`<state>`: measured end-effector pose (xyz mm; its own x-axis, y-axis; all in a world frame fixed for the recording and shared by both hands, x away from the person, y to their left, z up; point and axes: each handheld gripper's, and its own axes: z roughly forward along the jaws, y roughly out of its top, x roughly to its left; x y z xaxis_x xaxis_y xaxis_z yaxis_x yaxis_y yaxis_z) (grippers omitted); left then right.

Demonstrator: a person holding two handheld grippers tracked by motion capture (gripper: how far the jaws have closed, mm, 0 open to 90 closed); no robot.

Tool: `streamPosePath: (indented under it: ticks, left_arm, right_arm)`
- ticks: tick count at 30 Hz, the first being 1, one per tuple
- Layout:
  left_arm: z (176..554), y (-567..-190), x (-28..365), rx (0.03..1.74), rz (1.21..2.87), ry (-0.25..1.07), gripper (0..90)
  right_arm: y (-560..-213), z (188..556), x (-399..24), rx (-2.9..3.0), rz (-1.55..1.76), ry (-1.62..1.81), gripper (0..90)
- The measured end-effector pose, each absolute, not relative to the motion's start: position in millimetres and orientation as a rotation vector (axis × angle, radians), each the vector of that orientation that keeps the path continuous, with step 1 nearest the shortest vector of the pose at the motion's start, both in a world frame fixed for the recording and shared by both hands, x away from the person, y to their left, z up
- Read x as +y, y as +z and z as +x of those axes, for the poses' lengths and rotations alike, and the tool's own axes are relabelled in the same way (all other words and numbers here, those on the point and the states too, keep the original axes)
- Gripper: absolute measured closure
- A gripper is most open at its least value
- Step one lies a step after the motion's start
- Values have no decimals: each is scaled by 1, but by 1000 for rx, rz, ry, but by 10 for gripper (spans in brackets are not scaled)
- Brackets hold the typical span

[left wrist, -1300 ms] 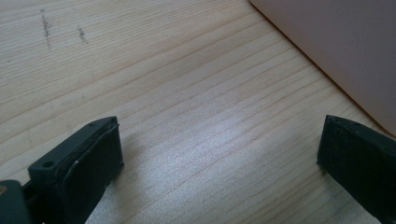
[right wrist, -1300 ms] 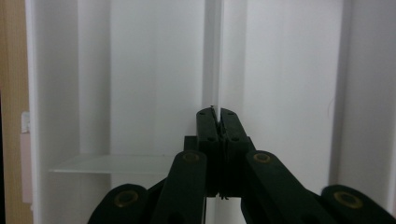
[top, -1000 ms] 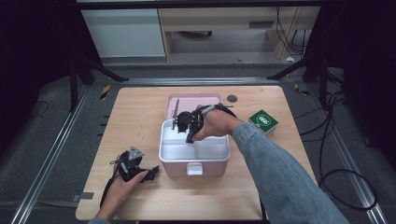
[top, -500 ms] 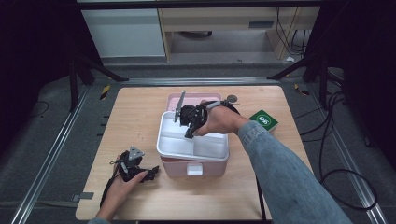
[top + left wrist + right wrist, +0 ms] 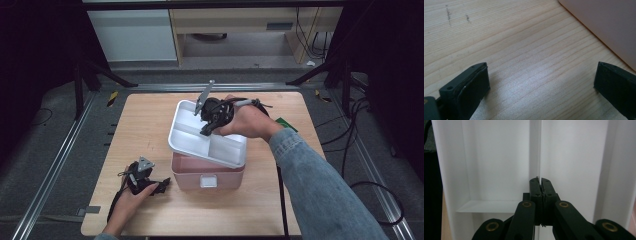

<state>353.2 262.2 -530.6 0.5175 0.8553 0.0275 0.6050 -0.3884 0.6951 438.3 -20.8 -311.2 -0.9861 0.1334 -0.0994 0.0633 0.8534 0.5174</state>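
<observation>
A white divided tray (image 5: pixel 192 142) hangs tilted above a pink box (image 5: pixel 190 174) in the middle of the wooden table. My right gripper (image 5: pixel 205 131) is shut on the tray's inner divider wall and holds it from above. The right gripper view looks along the black jaws (image 5: pixel 540 181), pressed together on the thin white divider (image 5: pixel 535 147), with tray compartments on both sides. My left gripper (image 5: pixel 162 186) rests on the table to the left of the pink box, open with nothing in it. In the left gripper view its jaws (image 5: pixel 541 82) stand wide over bare wood, the pink box (image 5: pixel 609 27) at upper right.
A green packet (image 5: pixel 286 124) lies on the table (image 5: pixel 145 120) to the right, partly behind the right hand. Metal rails run along the floor on both sides of the table. Cabinets stand beyond the far edge.
The right gripper has risen with the white tray, lifting it out of the pink box and tilting it. The left hand and its gripper have stayed put.
</observation>
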Motion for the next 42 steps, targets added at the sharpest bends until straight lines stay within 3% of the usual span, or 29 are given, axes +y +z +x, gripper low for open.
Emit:
streamPosePath:
  ticks: [21, 42]
  left_arm:
    - [353, -531, 262, 1185, 2126, 516, 0]
    - [353, -531, 262, 1184, 2123, 517, 0]
  right_arm:
    - [-274, 433, -140, 2643, 512, 889, 898]
    - [-316, 404, -227, 2592, 746, 839, 898]
